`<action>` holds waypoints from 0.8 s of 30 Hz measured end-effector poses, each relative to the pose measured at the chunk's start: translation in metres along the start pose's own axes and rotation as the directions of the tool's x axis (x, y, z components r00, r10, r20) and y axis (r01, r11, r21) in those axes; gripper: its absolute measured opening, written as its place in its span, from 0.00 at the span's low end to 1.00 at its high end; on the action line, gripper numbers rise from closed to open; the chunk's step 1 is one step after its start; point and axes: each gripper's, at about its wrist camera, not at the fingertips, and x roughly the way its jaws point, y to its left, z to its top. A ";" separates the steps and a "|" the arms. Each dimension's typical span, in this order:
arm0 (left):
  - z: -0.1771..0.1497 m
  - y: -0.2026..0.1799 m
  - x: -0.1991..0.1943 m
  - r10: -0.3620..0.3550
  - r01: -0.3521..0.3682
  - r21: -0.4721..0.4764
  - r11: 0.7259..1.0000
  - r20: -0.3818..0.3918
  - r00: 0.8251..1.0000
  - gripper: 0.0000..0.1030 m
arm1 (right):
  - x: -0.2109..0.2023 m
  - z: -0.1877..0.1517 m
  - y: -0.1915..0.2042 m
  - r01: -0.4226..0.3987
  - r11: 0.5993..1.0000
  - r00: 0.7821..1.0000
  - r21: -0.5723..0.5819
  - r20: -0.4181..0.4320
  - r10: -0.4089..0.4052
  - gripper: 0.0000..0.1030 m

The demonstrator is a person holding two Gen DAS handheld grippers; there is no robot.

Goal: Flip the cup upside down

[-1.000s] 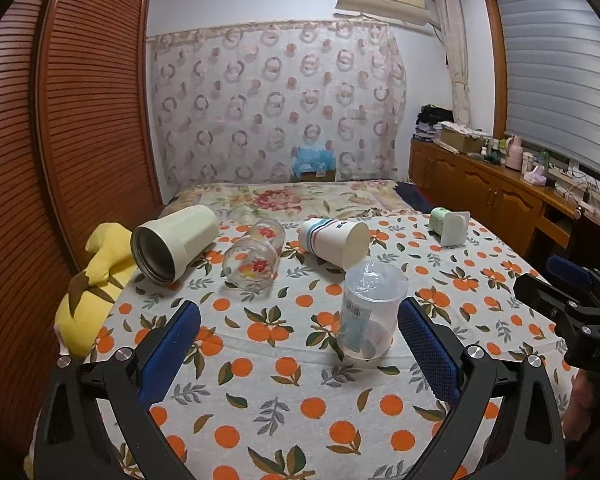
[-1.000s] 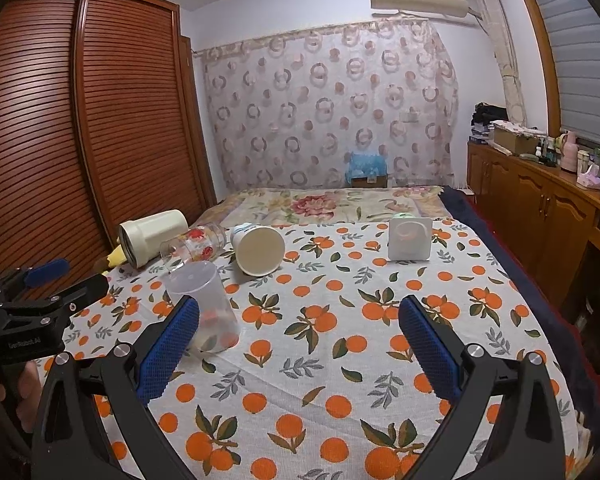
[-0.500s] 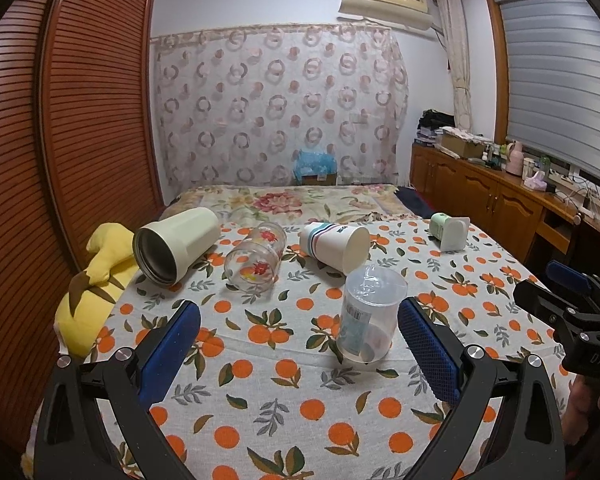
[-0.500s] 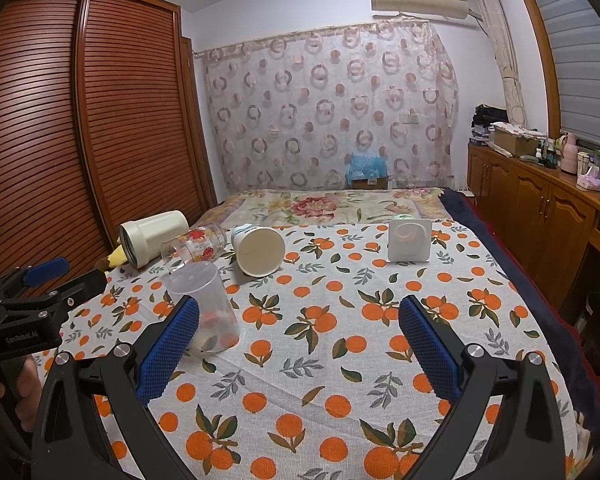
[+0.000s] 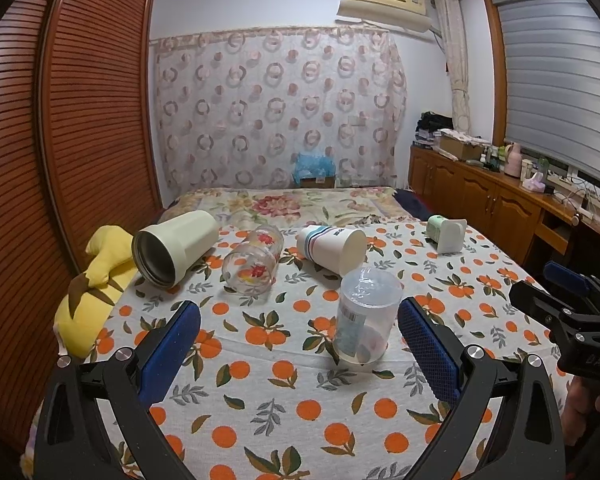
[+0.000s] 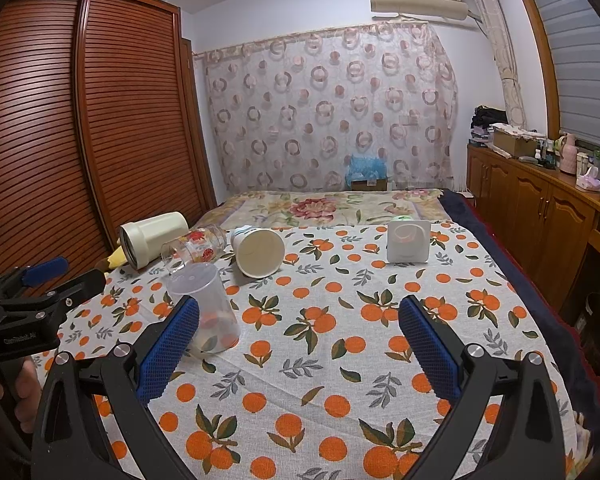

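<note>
The bed (image 5: 284,384), spread with an orange-print cloth, carried every cup, and both grippers hung above its near end. Along the far side four cups lay on their sides: a cream tumbler (image 5: 176,250) with its mouth toward the left camera, a flowered glass (image 5: 254,262), a striped paper cup (image 5: 332,248) and a small white-and-green cup (image 5: 446,232) well apart to the right. Nearer in stood the clear plastic cup (image 5: 366,318), mouth down on the cloth with its closed base on top, so it appeared already flipped; its long axis ran vertical.

The left gripper (image 5: 300,344) was spread wide and empty, and the clear cup sat just ahead of it, inside the span and close beside its right finger. The right gripper (image 6: 299,342) was equally wide open and held nothing; the clear cup (image 6: 204,312) lay off to its left, partly behind its left finger. The left gripper was judged the nearer to it. If another cup was next, the lying ones pointed their long axes roughly toward the grippers, and the paper cup sat closest behind the clear one
</note>
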 end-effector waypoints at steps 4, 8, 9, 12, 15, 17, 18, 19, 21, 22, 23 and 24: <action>0.001 -0.003 -0.001 -0.001 0.001 0.002 1.000 0.004 1.000 0.93 | 0.000 0.000 0.000 0.002 1.000 1.000 -0.001 0.003 -0.002 0.98; 0.000 -0.002 0.000 -0.001 0.001 0.001 1.000 0.003 1.000 0.93 | 0.000 0.001 0.000 0.003 1.000 1.000 -0.002 0.005 -0.003 0.98; 0.000 -0.002 0.000 -0.002 0.002 0.001 1.000 0.002 1.000 0.93 | 0.000 0.000 0.000 0.002 1.000 1.000 -0.002 0.004 -0.002 0.98; 0.000 -0.002 0.000 -0.002 0.002 0.001 1.000 0.002 1.000 0.93 | 0.000 0.000 0.000 0.002 1.000 1.000 -0.002 0.004 -0.002 0.98; 0.000 -0.002 0.000 -0.001 0.001 0.001 1.000 0.002 1.000 0.93 | 0.000 0.000 0.000 0.003 1.000 1.000 -0.002 0.004 -0.003 0.98; 0.000 -0.003 0.000 -0.001 0.001 0.001 1.000 0.003 1.000 0.93 | 0.000 0.000 0.000 0.003 1.000 1.000 -0.002 0.004 -0.003 0.98; 0.000 -0.002 0.000 -0.002 0.002 0.001 1.000 0.002 1.000 0.93 | -0.001 0.000 0.000 0.003 1.000 1.000 -0.003 0.004 -0.003 0.98; 0.000 -0.003 0.000 -0.002 0.002 0.001 1.000 0.003 1.000 0.93 | 0.000 -0.001 0.000 0.002 1.000 1.000 -0.003 0.004 -0.002 0.98; 0.000 -0.003 0.000 -0.003 0.003 -0.001 1.000 0.002 1.000 0.93 | -0.001 0.000 0.000 0.003 1.000 1.000 -0.004 0.005 -0.003 0.98; 0.000 -0.003 0.000 -0.002 0.002 0.000 1.000 0.002 1.000 0.93 | 0.000 -0.001 0.000 0.002 1.000 1.000 -0.003 0.005 -0.002 0.98; -0.001 -0.002 0.000 -0.001 0.001 0.002 1.000 0.003 1.000 0.93 | 0.000 -0.001 0.000 0.002 1.000 1.000 -0.003 0.005 -0.002 0.98; -0.001 -0.002 0.000 -0.001 0.001 0.001 1.000 0.002 1.000 0.93 | 0.000 -0.001 0.000 0.003 1.000 1.000 -0.003 0.004 -0.003 0.98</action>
